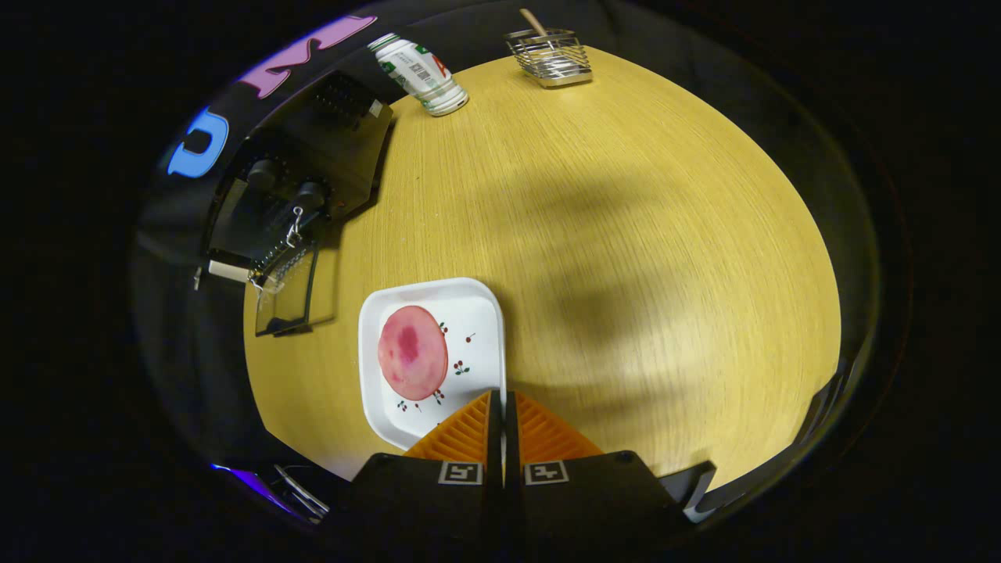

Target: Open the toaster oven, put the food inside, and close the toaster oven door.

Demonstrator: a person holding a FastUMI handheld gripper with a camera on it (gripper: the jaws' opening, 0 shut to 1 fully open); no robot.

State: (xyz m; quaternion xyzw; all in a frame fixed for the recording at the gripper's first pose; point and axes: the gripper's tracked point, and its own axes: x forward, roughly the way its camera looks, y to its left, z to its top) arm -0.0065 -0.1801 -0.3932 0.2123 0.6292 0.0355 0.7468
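The toaster oven (301, 203) stands at the far left side of the wooden table (626, 258), dark against the dark booth wall, so its outline is hard to follow; two round knobs show on its face, and a small metal ring or hook hangs near them. Its glass door (289, 293) seems to hang open toward the table, but the cavity behind it is too dark to make out. The near end of the white plate (477, 313) is covered by the fingers, so its front rim is hidden. On the plate lies the food (413, 352), a round pink slice with a darker blotch, toward the plate's left half, beside small printed cherry marks. The gripper (502, 403) has its two fingers drawn together with only a thin slit between them, and nothing is held in that slit; their tips sit over the plate's right near corner, though whether they touch the rim cannot be told. At the far edge of the table a can (418, 74) stands tilted by the lens, just beyond the oven, and a wire basket (550, 56) holds a wooden handle whose top is cut off. A broad soft shadow crosses the middle of the table
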